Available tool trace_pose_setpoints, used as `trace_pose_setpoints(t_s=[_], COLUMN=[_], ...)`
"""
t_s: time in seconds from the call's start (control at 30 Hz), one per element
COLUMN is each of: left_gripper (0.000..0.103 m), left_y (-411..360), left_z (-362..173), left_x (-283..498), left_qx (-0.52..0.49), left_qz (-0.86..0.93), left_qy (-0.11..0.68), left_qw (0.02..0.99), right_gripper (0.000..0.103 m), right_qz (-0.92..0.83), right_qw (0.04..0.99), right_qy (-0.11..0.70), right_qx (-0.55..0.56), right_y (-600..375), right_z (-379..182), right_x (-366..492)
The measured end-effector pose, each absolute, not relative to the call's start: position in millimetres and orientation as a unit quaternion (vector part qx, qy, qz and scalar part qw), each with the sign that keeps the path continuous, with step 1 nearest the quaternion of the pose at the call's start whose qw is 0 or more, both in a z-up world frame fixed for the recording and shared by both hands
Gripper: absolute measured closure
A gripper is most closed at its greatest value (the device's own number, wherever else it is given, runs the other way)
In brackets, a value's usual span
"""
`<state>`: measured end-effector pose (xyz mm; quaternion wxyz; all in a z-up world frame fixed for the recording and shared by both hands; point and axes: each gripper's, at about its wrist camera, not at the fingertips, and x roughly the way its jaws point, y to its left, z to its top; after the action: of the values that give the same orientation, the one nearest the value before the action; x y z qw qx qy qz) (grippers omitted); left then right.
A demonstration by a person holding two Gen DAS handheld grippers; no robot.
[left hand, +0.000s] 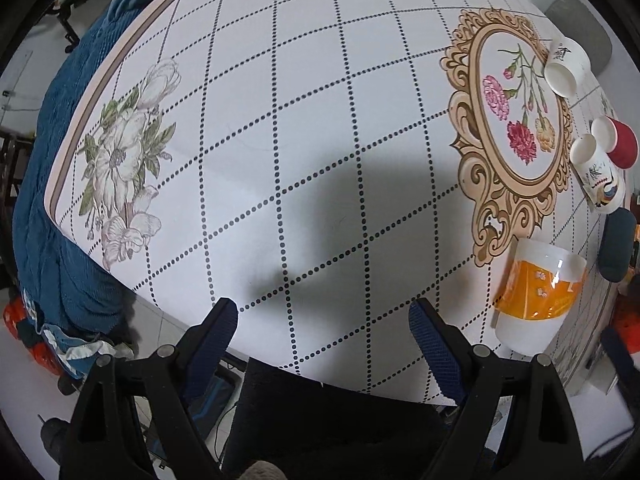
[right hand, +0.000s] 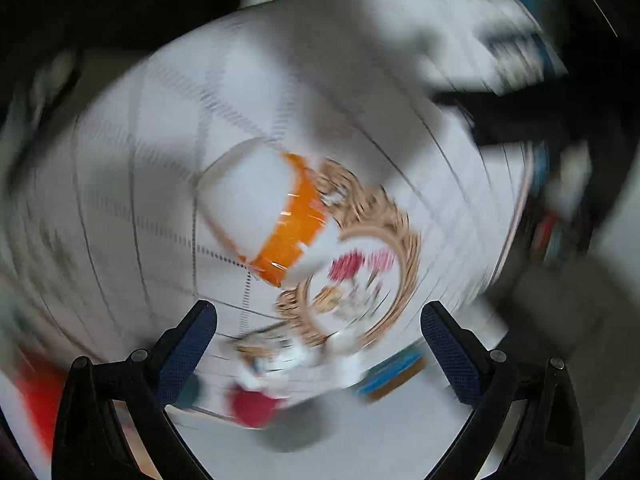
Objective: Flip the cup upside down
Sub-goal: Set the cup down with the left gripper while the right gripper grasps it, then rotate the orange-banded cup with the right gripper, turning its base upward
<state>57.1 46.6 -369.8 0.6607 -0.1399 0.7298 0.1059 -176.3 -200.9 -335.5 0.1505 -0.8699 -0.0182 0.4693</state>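
A white cup with an orange band (left hand: 534, 294) stands on the tablecloth at the lower right of the left wrist view, beside the ornate flower medallion (left hand: 516, 120). My left gripper (left hand: 323, 312) is open and empty, above the table's near edge, left of the cup. In the right wrist view, heavily blurred by motion, the same cup (right hand: 264, 216) sits ahead of my right gripper (right hand: 319, 320), which is open and empty and apart from the cup.
Several paper cups stand upside down at the far right: a white one (left hand: 564, 66), a red one (left hand: 618, 142), a patterned one (left hand: 598, 174). A blue cloth (left hand: 60, 200) hangs off the table's left edge. A dark blue object (left hand: 618, 244) lies at the right edge.
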Motion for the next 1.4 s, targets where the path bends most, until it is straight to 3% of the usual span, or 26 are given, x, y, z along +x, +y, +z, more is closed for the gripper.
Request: trace_pose_setpoints(t_s=[0.23,0.4,0.63,0.73,0.77,1.23,1.4], left_gripper=[0.015,0.015,0.015,0.015,0.015,0.015,0.015], left_y=[49,56,60,62,62,69,69], left_z=[-386,-399,-410,-415,-417,-420,-416], left_x=[36,27,25,32,39,55,67], left_qx=[-0.156,-0.16,-0.159,-0.159,-0.159,-0.155,-0.148], left_qz=[0.115,0.117,0.115,0.114,0.113,0.112,0.109], left_qy=[0.735,0.738,0.741,0.743,0.744,0.751,0.752], left_qw=[0.649,0.645,0.642,0.64,0.639,0.633,0.633], right_gripper=[0.0,0.002,0.012,0.027,0.027,0.029,0.029], right_qz=[0.48,0.485,0.482,0.477,0.477,0.5,0.501], right_qw=[0.024,-0.006,-0.036,-0.037,-0.034,0.03,0.091], right_qy=[-0.142,-0.16,-0.161,-0.163,-0.165,-0.096,-0.015], right_qx=[-0.866,-0.86,-0.861,-0.863,-0.863,-0.86,-0.86], right_y=[-220,-215,-211,-208,-207,-159,-124], right_z=[-367,-385,-408,-419,-421,-413,-408], right_x=[-170,-168,-160,-154,-154,-154,-144])
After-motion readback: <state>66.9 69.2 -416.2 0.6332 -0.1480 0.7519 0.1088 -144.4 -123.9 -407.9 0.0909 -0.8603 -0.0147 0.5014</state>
